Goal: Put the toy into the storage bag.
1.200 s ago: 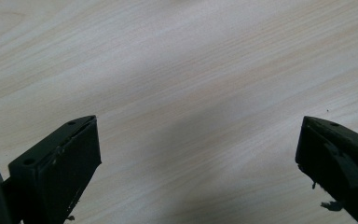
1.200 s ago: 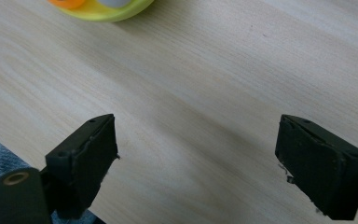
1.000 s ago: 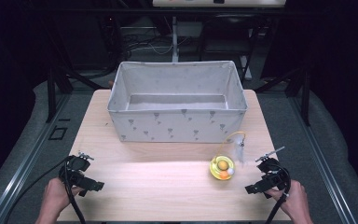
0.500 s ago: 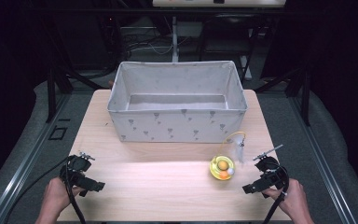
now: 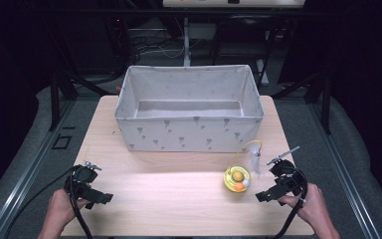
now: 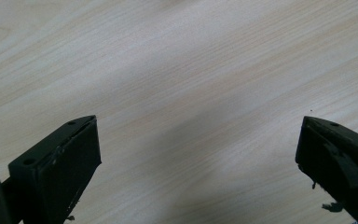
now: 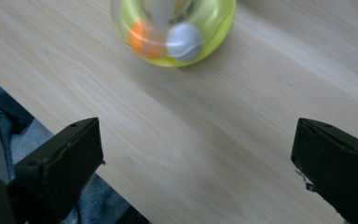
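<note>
A yellow ring-shaped toy [image 5: 237, 178] with an orange ball, a white ball and a thin yellow wand lies on the table's right side, in front of the fabric box. In the right gripper view the toy [image 7: 172, 28] sits just ahead of the jaws. My right gripper [image 5: 267, 194] is a short way right of the toy, open; its jaws have just been opening, with bare tabletop between them [image 7: 196, 154]. At the table's near left, my left gripper [image 5: 98, 196] is held open over bare wood [image 6: 198, 154].
A large grey fabric box [image 5: 189, 134] with a small printed pattern stands open at the back middle of the wooden table [image 5: 169, 199]. The table's front edge and blue cloth [image 7: 37, 140] below it lie close under the right gripper.
The right gripper has lifted a little and edged away from the near edge. The left gripper and the toy have stayed put.
</note>
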The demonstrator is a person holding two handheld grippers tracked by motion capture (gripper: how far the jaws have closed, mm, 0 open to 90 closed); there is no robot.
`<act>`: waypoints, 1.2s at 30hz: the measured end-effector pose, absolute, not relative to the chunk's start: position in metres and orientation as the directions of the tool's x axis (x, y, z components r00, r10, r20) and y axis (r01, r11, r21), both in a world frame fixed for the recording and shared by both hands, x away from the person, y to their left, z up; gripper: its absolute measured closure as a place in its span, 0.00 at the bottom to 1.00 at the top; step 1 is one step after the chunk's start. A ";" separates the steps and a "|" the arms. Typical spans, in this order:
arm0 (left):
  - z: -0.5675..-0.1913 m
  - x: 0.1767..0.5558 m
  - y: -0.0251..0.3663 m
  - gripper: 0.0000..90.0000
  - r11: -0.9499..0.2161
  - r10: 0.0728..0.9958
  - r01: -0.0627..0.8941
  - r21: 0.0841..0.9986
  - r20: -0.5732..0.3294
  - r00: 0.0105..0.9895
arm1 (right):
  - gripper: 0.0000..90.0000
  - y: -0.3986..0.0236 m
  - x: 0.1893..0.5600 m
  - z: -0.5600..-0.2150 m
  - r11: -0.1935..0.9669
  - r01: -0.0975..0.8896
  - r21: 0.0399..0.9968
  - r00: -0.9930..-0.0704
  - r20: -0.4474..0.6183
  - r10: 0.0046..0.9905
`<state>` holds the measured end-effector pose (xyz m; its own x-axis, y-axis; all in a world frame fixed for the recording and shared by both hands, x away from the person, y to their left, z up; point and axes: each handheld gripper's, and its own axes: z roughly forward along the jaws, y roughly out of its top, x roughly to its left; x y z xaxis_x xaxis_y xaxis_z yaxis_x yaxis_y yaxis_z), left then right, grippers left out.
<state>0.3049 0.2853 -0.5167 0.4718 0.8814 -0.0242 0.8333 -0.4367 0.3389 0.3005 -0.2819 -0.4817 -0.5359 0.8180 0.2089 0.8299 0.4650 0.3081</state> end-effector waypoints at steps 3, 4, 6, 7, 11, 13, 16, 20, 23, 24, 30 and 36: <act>-0.517 0.304 0.286 0.00 -0.448 0.878 0.830 0.333 -0.011 0.478 | 0.00 -0.276 0.304 -0.474 0.496 0.808 0.318 -0.572 0.220 0.791; -0.517 0.304 0.286 0.00 -0.448 0.878 0.830 0.333 -0.011 0.478 | 0.00 -0.276 0.304 -0.474 0.496 0.808 0.318 -0.572 0.220 0.791; -0.517 0.304 0.287 0.00 -0.436 0.883 0.834 0.338 -0.016 0.469 | 0.00 -0.271 0.306 -0.466 0.511 0.792 0.335 -0.593 0.218 0.776; -0.517 0.304 0.287 0.00 -0.436 0.883 0.834 0.338 -0.016 0.469 | 0.00 -0.269 0.306 -0.463 0.510 0.787 0.346 -0.597 0.221 0.771; -0.517 0.304 0.285 0.00 -0.446 0.877 0.828 0.339 -0.022 0.481 | 0.00 -0.265 0.309 -0.455 0.518 0.777 0.358 -0.607 0.209 0.767; -0.517 0.303 0.284 0.00 -0.453 0.874 0.825 0.338 -0.013 0.485 | 0.00 -0.264 0.311 -0.450 0.536 0.767 0.354 -0.622 0.204 0.756; -0.517 0.303 0.284 0.00 -0.463 0.871 0.822 0.332 -0.004 0.492 | 0.00 -0.261 0.314 -0.443 0.558 0.753 0.350 -0.640 0.190 0.745; -0.516 0.302 0.286 0.00 -0.448 0.876 0.828 0.338 -0.018 0.482 | 0.00 -0.258 0.318 -0.435 0.566 0.741 0.362 -0.651 0.177 0.739; -0.516 0.301 0.287 0.00 -0.448 0.876 0.828 0.337 -0.020 0.482 | 0.00 -0.255 0.321 -0.429 0.563 0.736 0.376 -0.654 0.177 0.736; -0.516 0.301 0.286 0.00 -0.450 0.875 0.828 0.336 -0.021 0.484 | 0.00 -0.255 0.323 -0.427 0.573 0.731 0.370 -0.661 0.177 0.729; -0.516 0.301 0.284 0.00 -0.455 0.871 0.824 0.336 -0.024 0.491 | 0.00 -0.249 0.331 -0.414 0.572 0.721 0.392 -0.669 0.179 0.721; -0.517 0.301 0.284 0.00 -0.458 0.869 0.824 0.333 -0.026 0.493 | 0.00 -0.244 0.341 -0.401 0.587 0.705 0.398 -0.683 0.157 0.713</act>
